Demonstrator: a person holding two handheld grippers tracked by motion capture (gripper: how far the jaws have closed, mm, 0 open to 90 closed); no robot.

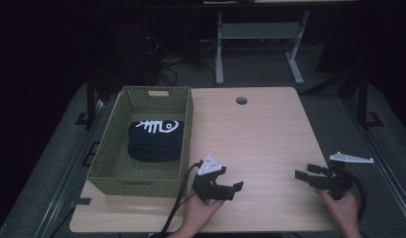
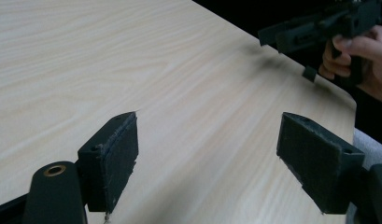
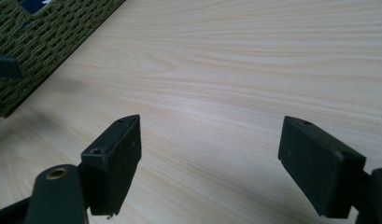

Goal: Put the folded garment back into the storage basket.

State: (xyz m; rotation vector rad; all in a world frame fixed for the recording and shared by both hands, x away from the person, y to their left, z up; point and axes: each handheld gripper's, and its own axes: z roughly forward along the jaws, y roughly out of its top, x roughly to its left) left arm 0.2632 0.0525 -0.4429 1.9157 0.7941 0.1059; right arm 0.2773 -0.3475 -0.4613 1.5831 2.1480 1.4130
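Left tongs and right tongs hover over the table, both released and holding nothing. A dark folded garment lies in the green basket beyond the left tongs.

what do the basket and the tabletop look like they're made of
Basket: looks like olive-green woven fibre or cord, matte; the tight weave shows close up in the right gripper view. Tabletop: pale wood-look surface, probably laminate, with straight grain lines and a smooth, faint sheen.
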